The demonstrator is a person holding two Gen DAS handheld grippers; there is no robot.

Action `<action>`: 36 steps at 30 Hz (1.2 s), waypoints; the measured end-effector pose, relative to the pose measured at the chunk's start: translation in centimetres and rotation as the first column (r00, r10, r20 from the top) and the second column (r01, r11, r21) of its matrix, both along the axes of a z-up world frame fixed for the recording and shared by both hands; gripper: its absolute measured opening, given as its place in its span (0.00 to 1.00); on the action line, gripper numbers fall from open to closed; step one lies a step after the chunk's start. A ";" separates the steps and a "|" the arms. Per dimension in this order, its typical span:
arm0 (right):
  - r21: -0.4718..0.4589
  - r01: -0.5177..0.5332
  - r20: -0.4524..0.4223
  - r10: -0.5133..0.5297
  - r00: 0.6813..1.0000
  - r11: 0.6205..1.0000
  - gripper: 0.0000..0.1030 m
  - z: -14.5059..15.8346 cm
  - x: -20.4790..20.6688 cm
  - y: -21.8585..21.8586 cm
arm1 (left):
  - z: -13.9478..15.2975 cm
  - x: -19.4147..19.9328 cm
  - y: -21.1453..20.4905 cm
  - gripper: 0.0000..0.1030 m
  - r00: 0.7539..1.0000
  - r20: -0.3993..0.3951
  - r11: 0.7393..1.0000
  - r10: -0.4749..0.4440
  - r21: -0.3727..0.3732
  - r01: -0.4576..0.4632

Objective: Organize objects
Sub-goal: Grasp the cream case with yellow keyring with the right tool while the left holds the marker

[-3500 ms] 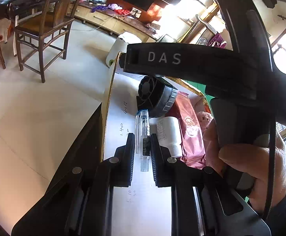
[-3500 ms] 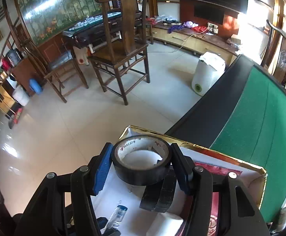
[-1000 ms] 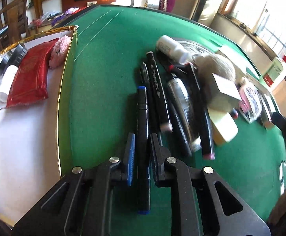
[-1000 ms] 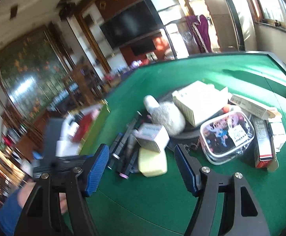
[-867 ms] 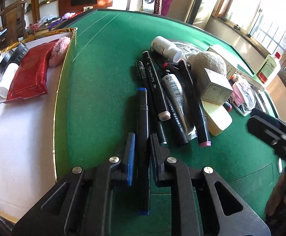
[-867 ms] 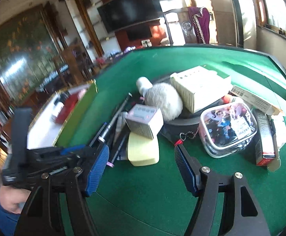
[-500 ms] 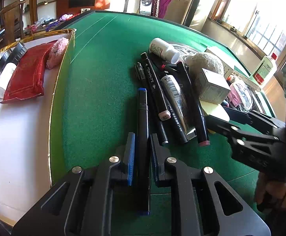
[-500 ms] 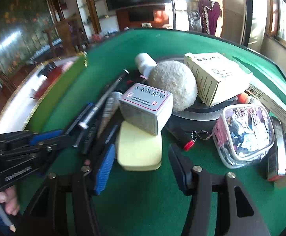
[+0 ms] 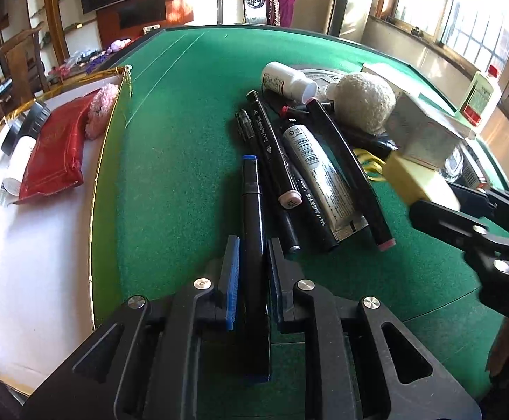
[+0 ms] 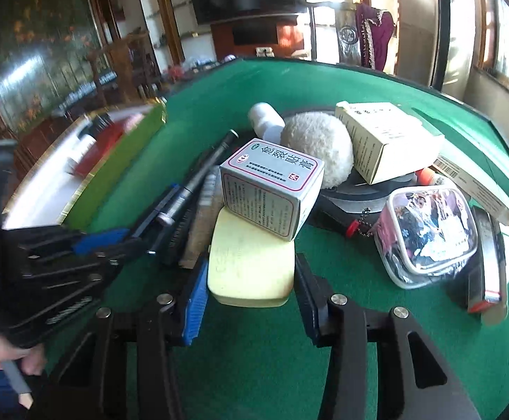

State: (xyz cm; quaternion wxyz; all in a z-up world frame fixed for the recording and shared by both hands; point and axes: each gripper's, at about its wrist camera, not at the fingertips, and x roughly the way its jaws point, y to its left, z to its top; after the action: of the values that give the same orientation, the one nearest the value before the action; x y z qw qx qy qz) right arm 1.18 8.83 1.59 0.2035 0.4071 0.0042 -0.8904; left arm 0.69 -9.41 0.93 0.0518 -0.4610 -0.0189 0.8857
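In the left wrist view my left gripper (image 9: pixel 251 245) is shut on a black marker with blue ends (image 9: pixel 251 189), which lies along the fingers low over the green felt table (image 9: pixel 184 122). In the right wrist view my right gripper (image 10: pixel 251 260) has its jaws closing around a yellow sponge (image 10: pixel 247 273). Both pads touch the sponge's sides. A small grey medicine box (image 10: pixel 268 189) rests tilted on the sponge's far end. The left wrist view shows the sponge (image 9: pixel 419 182) at the right, with the right gripper's black fingers (image 9: pixel 436 217) beside it.
Several markers (image 9: pixel 275 154) and a silver tube (image 9: pixel 321 178) lie beside the held marker. Behind are a white bottle (image 9: pixel 286 80), a fluffy ball (image 10: pixel 317 147), a carton (image 10: pixel 387 140) and a clear pouch (image 10: pixel 426 231). A white tray (image 9: pixel 27 245) at left holds a red packet (image 9: pixel 55 154).
The right gripper came down and forward over the yellow sponge and narrowed its jaws onto it. The left gripper stayed shut on the marker and hardly moved.
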 end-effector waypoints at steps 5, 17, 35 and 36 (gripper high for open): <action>-0.134 0.003 0.041 0.003 0.999 0.991 0.44 -0.1 1.1 1.9 | 0.1 0.6 -0.9 0.14 1.000 -0.006 0.996 -0.008 0.093 0.008; -0.536 0.062 0.198 0.054 0.979 0.842 0.44 -1.4 -0.3 5.7 | 0.5 1.3 -0.8 0.14 1.000 -0.027 0.995 0.014 0.097 -0.012; -0.517 0.008 0.118 0.062 0.991 0.856 0.44 0.2 -0.1 3.8 | 3.3 3.5 -1.1 0.14 0.992 -0.124 0.989 0.002 0.148 0.017; -0.517 0.003 0.112 0.064 0.992 0.856 0.44 0.3 0.0 3.7 | 3.6 3.7 -1.1 0.14 0.992 -0.130 0.988 0.002 0.153 0.018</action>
State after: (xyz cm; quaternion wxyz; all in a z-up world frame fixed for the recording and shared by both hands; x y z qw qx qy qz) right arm 1.20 12.51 1.87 0.3192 0.3924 -0.2407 -0.8284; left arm 4.41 -10.53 4.49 0.0919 -0.3974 -0.0819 0.9094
